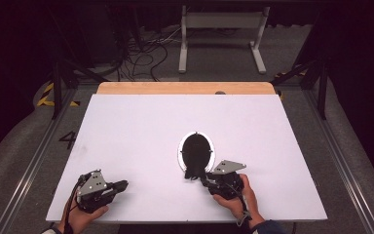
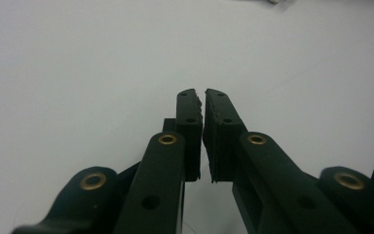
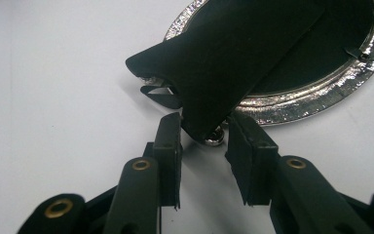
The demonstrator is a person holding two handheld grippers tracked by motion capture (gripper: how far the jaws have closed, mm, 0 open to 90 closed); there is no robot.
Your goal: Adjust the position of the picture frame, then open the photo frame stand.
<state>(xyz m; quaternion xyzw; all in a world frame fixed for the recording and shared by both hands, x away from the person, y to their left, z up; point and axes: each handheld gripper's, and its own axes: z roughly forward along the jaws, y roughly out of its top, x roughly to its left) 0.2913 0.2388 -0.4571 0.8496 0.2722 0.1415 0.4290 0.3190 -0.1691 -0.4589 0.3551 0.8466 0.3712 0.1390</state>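
We judge the black pouch (image 3: 233, 53) on the silver plate (image 3: 321, 97), near the table's (image 1: 141, 126) front edge, soft and light, so our right gripper (image 3: 203, 130), half-wide around its snap corner, should pinch there, while the left gripper (image 2: 203, 105) rests nearly closed, empty.

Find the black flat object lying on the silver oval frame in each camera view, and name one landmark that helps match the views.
High view: the black flat object lies right of centre on the white table, ahead of the right gripper.
Left gripper view: not in it.
Right gripper view: upper centre, its near corner between the open jaws.
Shared landmark: the silver oval frame.
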